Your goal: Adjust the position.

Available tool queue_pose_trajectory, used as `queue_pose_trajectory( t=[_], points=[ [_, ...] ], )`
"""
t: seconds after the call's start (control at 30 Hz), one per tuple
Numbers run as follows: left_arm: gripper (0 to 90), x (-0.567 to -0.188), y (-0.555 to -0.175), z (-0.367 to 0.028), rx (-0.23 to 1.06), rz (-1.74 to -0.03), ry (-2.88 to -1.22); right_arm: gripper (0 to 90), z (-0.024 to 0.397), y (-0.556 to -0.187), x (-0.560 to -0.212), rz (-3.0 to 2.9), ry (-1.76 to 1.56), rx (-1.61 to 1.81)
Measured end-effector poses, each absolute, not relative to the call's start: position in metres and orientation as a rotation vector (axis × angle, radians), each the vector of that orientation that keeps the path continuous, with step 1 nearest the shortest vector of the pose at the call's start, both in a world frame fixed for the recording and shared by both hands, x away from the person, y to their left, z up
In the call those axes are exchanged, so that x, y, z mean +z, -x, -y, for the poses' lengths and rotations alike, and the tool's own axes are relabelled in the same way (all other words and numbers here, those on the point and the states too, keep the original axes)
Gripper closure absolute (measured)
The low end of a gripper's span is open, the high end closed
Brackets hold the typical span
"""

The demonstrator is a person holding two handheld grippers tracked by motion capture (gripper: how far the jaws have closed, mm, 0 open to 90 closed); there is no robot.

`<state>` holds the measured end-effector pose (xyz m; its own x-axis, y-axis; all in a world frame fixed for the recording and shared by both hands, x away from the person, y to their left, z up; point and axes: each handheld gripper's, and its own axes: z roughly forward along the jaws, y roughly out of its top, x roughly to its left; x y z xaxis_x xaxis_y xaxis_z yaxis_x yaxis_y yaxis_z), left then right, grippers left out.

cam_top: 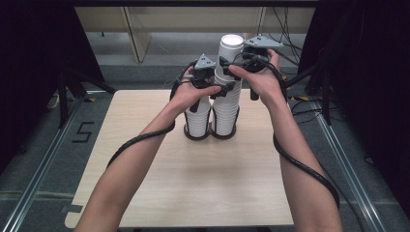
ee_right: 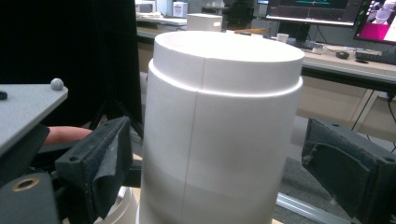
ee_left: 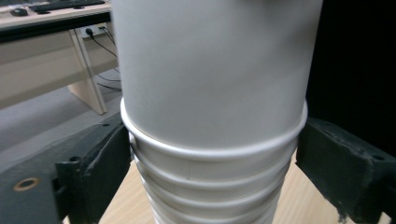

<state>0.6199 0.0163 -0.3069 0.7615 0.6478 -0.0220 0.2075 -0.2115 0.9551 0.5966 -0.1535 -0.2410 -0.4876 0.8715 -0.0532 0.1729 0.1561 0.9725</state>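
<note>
White paper cups, two stacks side by side on the pale wooden table (cam_top: 203,183), each seated in a dark ring holder (cam_top: 210,134) near the far middle. Nearest the person sits the short stack (cam_top: 198,118); just beside it rises the tall stack (cam_top: 227,82), inverted cups nested rim-down.

Left gripper (cam_top: 212,89) sits lower on that tall stack, jaws parted on either side of the cup rims, the left pad just about at a rim and the right one clear; nothing clamped. Right gripper (cam_top: 241,60) brackets the top cup (ee_right: 224,121), jaws wide, clear gaps both sides, holding nothing.

Now the risk, as I read it: squeeze the top cup too hard and thin paper buckles. Pull it up without the lower gripper bracing the stack and several nested cups may ride along, or the whole column tips out of its ring toward the far edge.
</note>
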Motion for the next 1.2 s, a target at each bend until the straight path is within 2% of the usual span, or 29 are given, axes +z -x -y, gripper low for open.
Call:
queue_pose_trajectory(
  t=[0.23, 0.5, 0.73, 1.2],
  points=[
    [9.8, -0.308, -0.621, -0.015, 0.465, -0.678, -1.790, 10.8, 0.151, -0.600, -0.242, -1.784, -1.005, 1.369],
    [9.4, -0.307, -0.621, -0.014, 0.476, -0.677, -1.798, 18.2, 0.144, -0.605, -0.247, -1.755, -1.009, 1.385],
    [9.7, -0.307, -0.621, -0.014, 0.482, -0.671, -1.804, 20.2, 0.144, -0.605, -0.248, -1.729, -1.021, 1.407],
    [9.9, -0.308, -0.621, -0.015, 0.488, -0.664, -1.804, 21.1, 0.150, -0.597, -0.220, -1.599, -0.955, 1.494]
  ],
)
